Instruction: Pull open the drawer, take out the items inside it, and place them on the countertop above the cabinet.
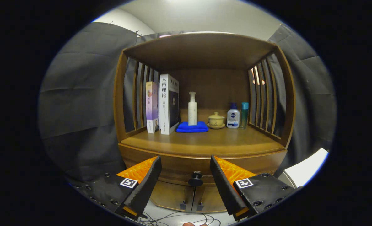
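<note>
A wooden cabinet stands straight ahead, its countertop (pixel 201 142) a broad bare wooden shelf under a roofed alcove. Below the countertop's front edge runs the drawer (pixel 179 168), closed, with a dark round knob (pixel 195 180) at its middle. My gripper (pixel 186 163) is open, its two fingers spread wide to either side of the knob. The knob lies between the fingers and a little beyond them, untouched. The drawer's contents are hidden.
At the back of the countertop stand two books (pixel 162 105), a white pump bottle (pixel 192 109) on a folded blue cloth (pixel 192 127), a lidded cup (pixel 216 120), a lotion bottle (pixel 233 116) and a teal bottle (pixel 244 115). Two lower doors (pixel 192 196) sit beneath the drawer. Cables (pixel 173 218) lie on the floor.
</note>
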The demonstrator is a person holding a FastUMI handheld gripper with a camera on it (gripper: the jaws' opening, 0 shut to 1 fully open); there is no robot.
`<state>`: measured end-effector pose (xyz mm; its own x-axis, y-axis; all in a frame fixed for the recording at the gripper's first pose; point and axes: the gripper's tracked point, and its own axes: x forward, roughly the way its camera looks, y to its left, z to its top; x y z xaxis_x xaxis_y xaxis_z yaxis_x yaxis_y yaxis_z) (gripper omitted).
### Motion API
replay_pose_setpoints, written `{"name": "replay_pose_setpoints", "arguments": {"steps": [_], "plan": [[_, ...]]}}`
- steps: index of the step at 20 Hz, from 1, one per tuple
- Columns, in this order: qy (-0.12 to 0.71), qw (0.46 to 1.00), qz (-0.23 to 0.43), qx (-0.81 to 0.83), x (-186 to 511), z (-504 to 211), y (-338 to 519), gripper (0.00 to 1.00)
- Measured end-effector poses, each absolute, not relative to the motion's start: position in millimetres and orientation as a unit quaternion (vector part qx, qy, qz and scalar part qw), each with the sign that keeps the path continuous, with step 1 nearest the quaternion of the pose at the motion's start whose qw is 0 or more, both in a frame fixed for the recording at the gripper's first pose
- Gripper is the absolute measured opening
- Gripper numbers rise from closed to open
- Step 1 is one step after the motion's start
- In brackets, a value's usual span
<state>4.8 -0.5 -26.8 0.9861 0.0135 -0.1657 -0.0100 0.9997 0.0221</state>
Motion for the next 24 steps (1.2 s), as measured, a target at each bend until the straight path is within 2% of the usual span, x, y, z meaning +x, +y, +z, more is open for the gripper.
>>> {"name": "replay_pose_setpoints", "arguments": {"steps": [13,19,22,24], "plan": [[0.152,0.988,-0.027,0.02,65,-126,-15,0.97],[0.152,0.987,-0.056,-0.02,71,-133,-22,0.67],[0.173,0.983,-0.049,-0.021,76,-147,-20,0.52],[0.167,0.985,-0.048,-0.023,76,-146,-20,0.52]]}}
